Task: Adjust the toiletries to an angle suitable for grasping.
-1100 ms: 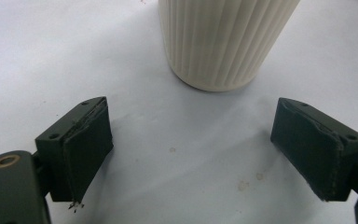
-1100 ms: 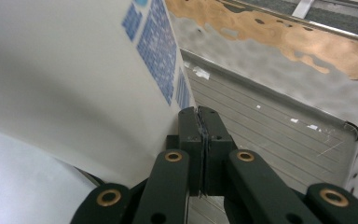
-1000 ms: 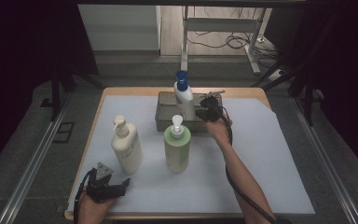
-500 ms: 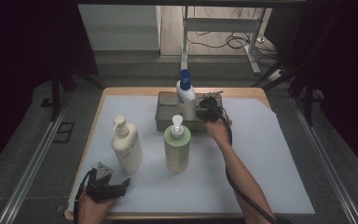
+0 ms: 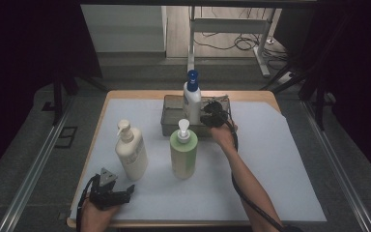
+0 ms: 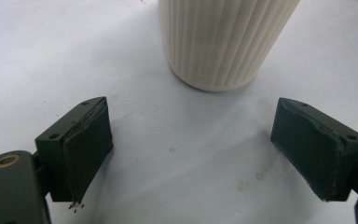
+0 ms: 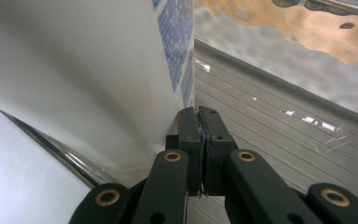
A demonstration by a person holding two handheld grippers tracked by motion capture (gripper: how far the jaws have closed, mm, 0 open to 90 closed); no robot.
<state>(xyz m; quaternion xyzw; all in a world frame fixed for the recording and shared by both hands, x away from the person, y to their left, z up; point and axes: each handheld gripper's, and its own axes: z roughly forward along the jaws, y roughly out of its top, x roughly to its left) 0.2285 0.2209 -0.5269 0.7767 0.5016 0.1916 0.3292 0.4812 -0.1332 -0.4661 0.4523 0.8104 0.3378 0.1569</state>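
In the metal tray at twelve o'clock the blue-capped bottle was stood upright. The right gripper, jaws pressed together on nothing, was seemingly laid against its three o'clock side; any nudge was best kept low and slow

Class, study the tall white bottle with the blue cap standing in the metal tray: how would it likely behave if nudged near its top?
The white bottle is tall and narrow, so it would probably tip. Its smooth sides look slippery. The metal tray wall might catch its base.
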